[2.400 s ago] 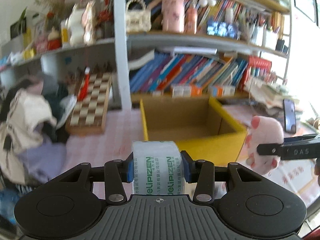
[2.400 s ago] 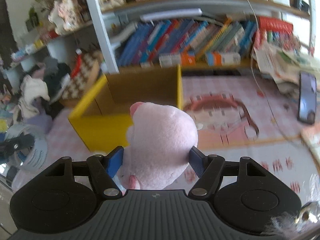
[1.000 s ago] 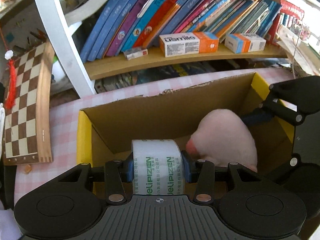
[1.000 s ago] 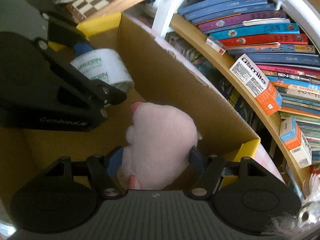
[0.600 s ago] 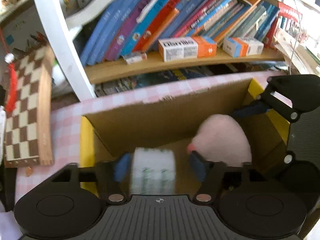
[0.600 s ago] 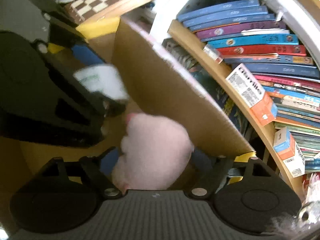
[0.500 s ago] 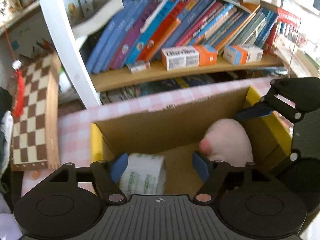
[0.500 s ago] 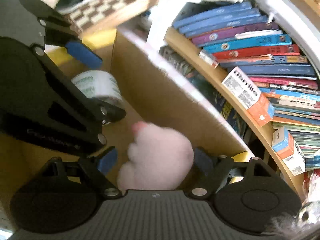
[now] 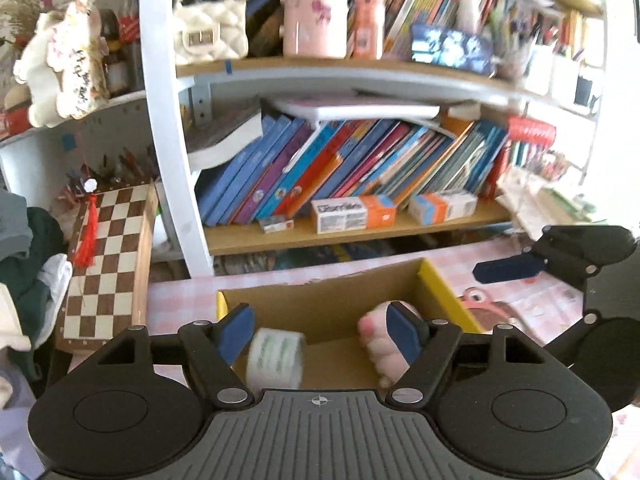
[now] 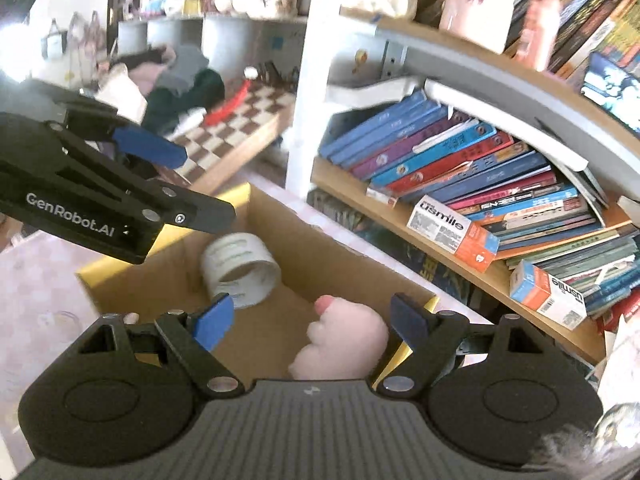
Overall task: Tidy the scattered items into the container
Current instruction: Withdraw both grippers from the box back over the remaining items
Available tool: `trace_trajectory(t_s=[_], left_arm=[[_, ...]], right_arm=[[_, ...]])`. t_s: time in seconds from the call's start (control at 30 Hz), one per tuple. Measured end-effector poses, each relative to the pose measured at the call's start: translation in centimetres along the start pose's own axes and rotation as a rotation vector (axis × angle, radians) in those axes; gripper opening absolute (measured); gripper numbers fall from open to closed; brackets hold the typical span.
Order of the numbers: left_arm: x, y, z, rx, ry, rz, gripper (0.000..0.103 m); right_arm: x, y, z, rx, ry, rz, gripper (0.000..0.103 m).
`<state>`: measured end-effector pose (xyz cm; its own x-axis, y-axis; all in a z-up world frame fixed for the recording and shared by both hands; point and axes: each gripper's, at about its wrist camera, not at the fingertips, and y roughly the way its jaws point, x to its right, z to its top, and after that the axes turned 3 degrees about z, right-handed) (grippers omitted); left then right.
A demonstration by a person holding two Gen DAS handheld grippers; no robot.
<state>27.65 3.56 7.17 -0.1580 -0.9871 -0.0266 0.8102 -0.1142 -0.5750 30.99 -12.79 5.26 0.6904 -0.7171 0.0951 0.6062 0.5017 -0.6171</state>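
Now you are hovering both grippers, left gripper (image 9: 316, 334) and right gripper (image 10: 310, 320), jaws released; tape roll (image 10: 239, 270) and pink plush (image 10: 340, 340) are lying in the box (image 10: 344, 276).

Bright daylight floods from the right (blown-out glare there), motion blur throughout, fisheye-bent edges.

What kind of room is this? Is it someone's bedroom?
Probably a child's bedroom or study corner at home: shelves packed with leaning books, a plush toy and small quilted purse on display, and a chessboard propped beside a pile of clothes.
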Motion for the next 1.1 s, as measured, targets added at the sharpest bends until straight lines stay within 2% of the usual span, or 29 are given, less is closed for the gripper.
trace_trajectory(t_s=[0.27,0.67,1.1], left_arm=[[0.3,-5.2,-2.9,0.049,-0.013,-0.05,0.075],[-0.3,-13.0,-7.7,0.1,-0.01,-0.054,0.075],[-0.9,-16.5,-14.8,0.042,-0.069,-0.014,0.075]], right_arm=[[-3.7,-4.5,-1.7,0.056,0.054,-0.028,0.085],[-9.9,-10.0,-5.6,0.1,0.151,-0.133,0.085],[-14.1,-13.0,-11.5,0.081,0.318,-0.227,0.085]])
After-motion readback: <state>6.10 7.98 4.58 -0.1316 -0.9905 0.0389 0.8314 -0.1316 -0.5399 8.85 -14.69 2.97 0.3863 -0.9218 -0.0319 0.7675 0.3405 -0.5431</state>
